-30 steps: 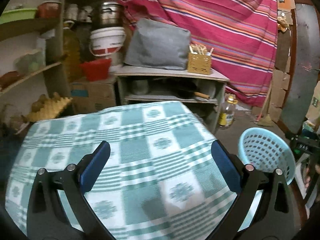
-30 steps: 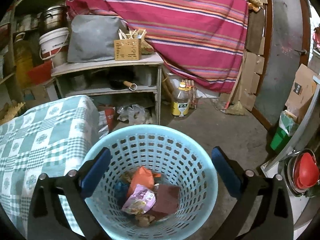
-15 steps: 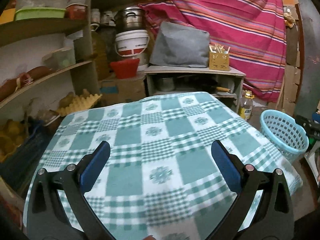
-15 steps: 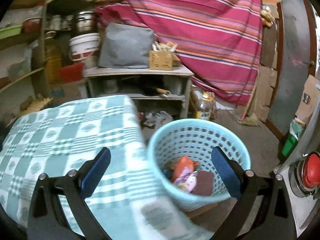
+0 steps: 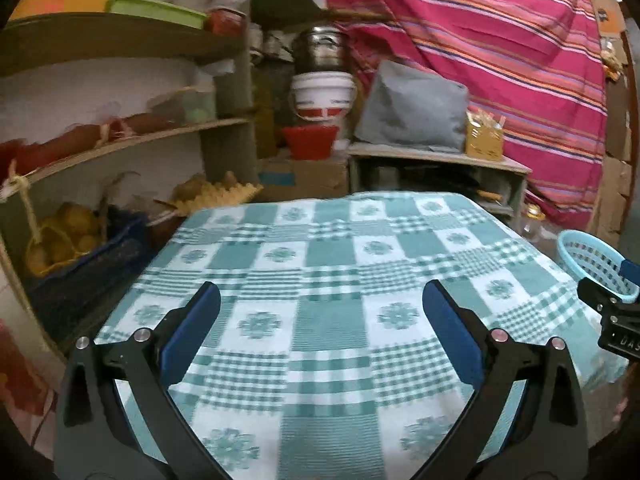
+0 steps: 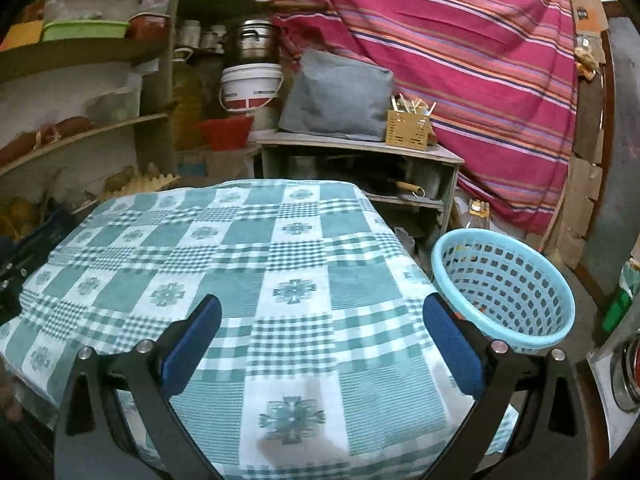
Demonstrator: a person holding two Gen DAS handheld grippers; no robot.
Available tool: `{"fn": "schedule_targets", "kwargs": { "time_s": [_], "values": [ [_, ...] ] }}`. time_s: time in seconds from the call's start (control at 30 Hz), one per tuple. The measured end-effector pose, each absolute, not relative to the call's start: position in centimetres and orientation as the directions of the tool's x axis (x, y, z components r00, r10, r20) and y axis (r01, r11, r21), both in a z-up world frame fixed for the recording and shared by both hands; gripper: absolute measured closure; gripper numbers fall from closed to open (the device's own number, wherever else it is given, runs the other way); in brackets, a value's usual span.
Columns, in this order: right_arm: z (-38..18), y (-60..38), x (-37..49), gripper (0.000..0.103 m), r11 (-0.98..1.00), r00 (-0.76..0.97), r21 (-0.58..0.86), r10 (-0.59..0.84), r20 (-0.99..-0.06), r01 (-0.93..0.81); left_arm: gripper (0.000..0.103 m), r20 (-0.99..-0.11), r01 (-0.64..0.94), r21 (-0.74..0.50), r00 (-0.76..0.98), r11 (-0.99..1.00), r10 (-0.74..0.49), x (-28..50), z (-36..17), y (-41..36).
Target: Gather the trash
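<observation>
The left gripper (image 5: 320,320) hangs above the worktop (image 5: 328,248), which is covered with a green and white checked cloth. It points forward across the cloth and tips down a little toward it. Its two blue fingers (image 5: 192,332) are spread wide apart and hold nothing.

The right gripper (image 6: 320,328) hangs over the same worktop (image 6: 240,240), nearer the worktop's right edge. It too tips down a little toward the cloth. Its blue fingers (image 6: 452,348) are also spread wide and hold nothing. In the left wrist view, part of the right gripper (image 5: 612,312) shows past the right edge of the worktop.

The light blue basket (image 6: 516,280) stands just beside the right edge of the worktop, lower than the top of it. Through its holes you can see small bits of orange inside, but it is too hard to tell what they are. In the left wrist view the basket (image 5: 592,256) peeks out beyond the right side of the worktop.

Behind the worktop is a low grey shelf (image 6: 360,148) with a grey cushion (image 6: 340,96) and a small yellow box (image 6: 408,130) on top. A pink striped cloth (image 6: 460,52) hangs behind that. Left of the worktop are wooden shelves (image 5: 120,140) full of things.
</observation>
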State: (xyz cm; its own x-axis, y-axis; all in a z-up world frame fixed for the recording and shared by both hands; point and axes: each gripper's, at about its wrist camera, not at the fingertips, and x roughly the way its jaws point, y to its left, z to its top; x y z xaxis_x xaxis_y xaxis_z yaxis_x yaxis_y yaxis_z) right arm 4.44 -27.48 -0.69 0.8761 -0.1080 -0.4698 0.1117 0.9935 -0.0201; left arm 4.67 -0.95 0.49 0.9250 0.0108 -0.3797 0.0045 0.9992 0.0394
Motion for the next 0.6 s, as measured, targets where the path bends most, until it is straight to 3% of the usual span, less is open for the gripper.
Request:
{"fn": "schedule_targets", "kwargs": {
  "time_s": [0.6],
  "values": [
    [-1.2, -23.4, 5.1, 0.005, 0.996, 0.905, -0.048, -0.091, -0.416, 0.078, 0.005, -0.358, -0.025, 0.04, 0.933, 0.999, 0.037, 4.6, -0.7, 0.4]
  ]
}}
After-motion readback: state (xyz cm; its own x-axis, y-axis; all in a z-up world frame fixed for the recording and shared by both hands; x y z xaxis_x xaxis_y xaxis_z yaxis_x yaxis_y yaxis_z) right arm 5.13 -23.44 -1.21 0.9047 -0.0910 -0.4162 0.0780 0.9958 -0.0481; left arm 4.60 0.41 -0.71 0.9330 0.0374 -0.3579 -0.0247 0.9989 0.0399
